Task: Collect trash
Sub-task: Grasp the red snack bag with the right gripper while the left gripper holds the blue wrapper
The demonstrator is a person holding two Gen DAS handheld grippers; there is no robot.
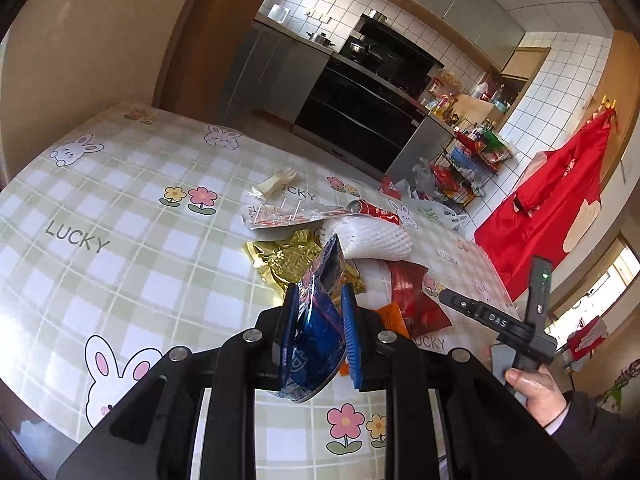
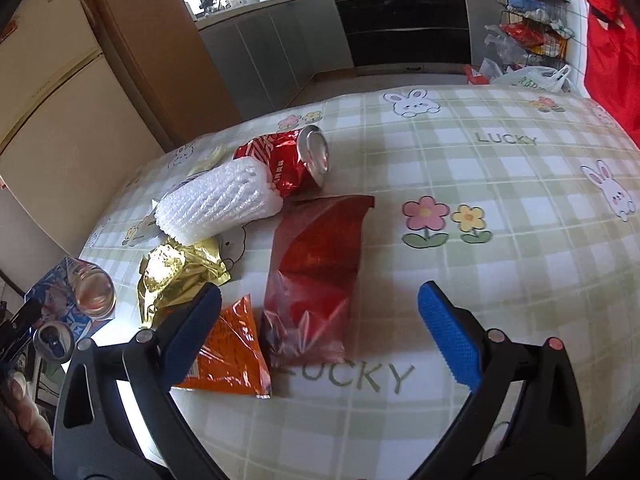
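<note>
One blue wrapper (image 1: 316,320) pinched in left gripper (image 1: 318,320); one red can (image 2: 292,160) on table

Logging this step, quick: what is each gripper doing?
Left gripper: shut on a crushed blue can.
Right gripper: open, holding nothing.

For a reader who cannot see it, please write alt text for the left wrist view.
The left gripper pinches a crushed blue can between its fingers above a checked tablecloth. Beyond it lie a gold wrapper, white foam netting and a red wrapper; a hand holds the right gripper at right.
</note>
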